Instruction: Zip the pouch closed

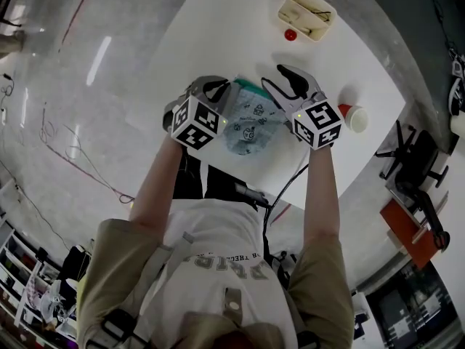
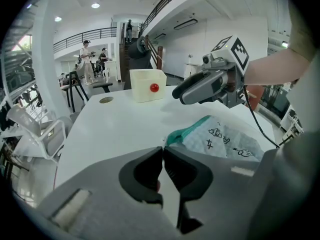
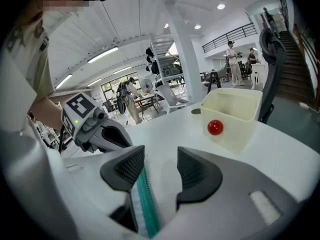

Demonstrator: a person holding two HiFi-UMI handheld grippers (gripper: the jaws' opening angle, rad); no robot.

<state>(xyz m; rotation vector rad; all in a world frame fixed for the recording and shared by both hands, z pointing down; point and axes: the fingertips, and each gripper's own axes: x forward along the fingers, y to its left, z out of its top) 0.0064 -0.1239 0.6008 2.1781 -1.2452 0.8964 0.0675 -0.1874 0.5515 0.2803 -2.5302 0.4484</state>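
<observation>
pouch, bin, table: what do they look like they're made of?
pouch: probably soft matte fabric; it sags and creases, has printed doodles and a teal zip.
bin: likely cream plastic; smooth, thin rigid walls.
table: white, smooth, faintly glossy; laminate or paint, can't tell.

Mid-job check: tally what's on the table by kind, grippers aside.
pouch: 1
bin: 1
red ball: 1
disc: 1
red-and-white round thing: 1
Total: 5
Not counted: what lies in the bin, too small to tell.
</observation>
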